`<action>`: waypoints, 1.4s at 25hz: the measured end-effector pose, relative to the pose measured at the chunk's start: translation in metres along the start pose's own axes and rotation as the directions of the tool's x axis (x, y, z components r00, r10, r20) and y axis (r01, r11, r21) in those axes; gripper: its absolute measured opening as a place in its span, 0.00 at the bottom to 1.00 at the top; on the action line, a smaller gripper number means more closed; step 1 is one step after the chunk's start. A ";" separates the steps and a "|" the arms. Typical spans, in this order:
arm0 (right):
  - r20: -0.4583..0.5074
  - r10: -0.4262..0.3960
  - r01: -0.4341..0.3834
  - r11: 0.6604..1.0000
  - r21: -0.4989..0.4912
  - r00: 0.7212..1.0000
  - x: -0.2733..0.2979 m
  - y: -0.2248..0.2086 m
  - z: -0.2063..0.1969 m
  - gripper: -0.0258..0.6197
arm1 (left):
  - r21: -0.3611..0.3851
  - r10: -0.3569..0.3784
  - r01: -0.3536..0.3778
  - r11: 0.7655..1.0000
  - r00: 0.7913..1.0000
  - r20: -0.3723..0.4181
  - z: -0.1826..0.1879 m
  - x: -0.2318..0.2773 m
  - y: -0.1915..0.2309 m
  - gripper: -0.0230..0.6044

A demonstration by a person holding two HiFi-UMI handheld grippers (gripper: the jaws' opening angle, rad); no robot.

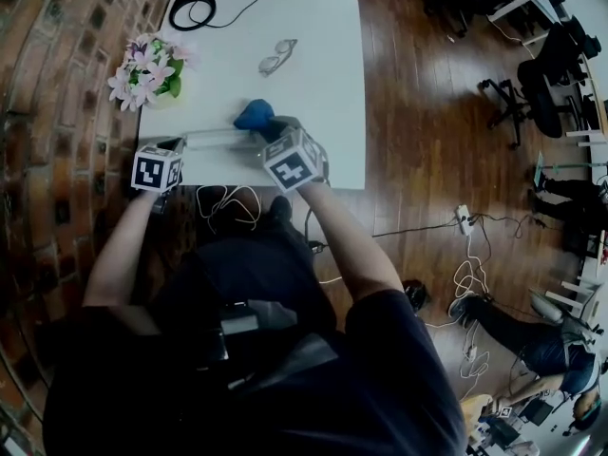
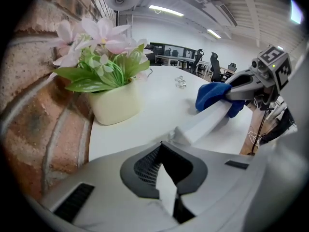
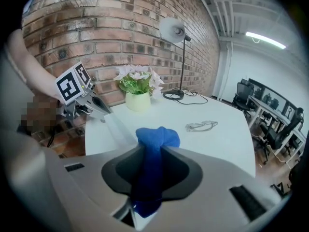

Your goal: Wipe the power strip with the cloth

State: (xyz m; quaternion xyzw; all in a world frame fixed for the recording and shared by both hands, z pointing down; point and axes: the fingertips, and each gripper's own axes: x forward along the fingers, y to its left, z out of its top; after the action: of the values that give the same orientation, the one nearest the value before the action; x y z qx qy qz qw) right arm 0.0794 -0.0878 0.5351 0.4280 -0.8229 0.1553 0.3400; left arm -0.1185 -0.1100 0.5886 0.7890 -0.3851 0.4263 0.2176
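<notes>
left gripper (image 2: 166,187), right gripper (image 3: 149,178): both tight

A pot of pink flowers (image 1: 145,72), eyeglasses (image 1: 276,57) and a lamp base (image 1: 193,8) sit on the white table (image 1: 323,122).

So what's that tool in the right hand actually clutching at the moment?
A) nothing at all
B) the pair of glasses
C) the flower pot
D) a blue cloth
D: in the right gripper view, the right gripper is shut on the blue cloth, while the glasses lie loose on the table beyond it.
</notes>
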 end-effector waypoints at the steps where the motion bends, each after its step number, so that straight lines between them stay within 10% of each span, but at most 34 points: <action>1: -0.007 -0.008 0.008 1.000 -0.001 1.000 -0.002 -0.005 -0.003 0.18 | -0.003 0.003 -0.003 1.000 1.000 0.001 0.000 0.000 0.001 0.05; 7: -0.138 -0.030 0.037 0.998 0.047 0.990 -0.008 -0.038 -0.055 0.18 | -0.022 0.024 -0.024 0.999 1.000 0.002 -0.001 -0.001 0.002 0.05; 11: -0.113 -0.022 0.042 0.984 0.175 0.993 -0.017 -0.049 -0.068 0.18 | -0.015 0.047 -0.047 0.999 0.999 -0.002 -0.001 -0.002 0.001 0.05; 35: -0.050 0.093 -0.083 0.982 0.171 0.994 -0.003 -0.046 -0.078 0.18 | 0.010 0.010 -0.011 1.000 0.999 0.031 0.012 -0.012 0.008 0.06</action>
State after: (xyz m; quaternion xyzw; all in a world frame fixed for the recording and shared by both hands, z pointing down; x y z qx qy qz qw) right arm 0.1510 -0.0700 0.5881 0.4137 -0.8148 0.2515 0.3189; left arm -0.1227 -0.1176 0.5725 0.7946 -0.3906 0.4169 0.2054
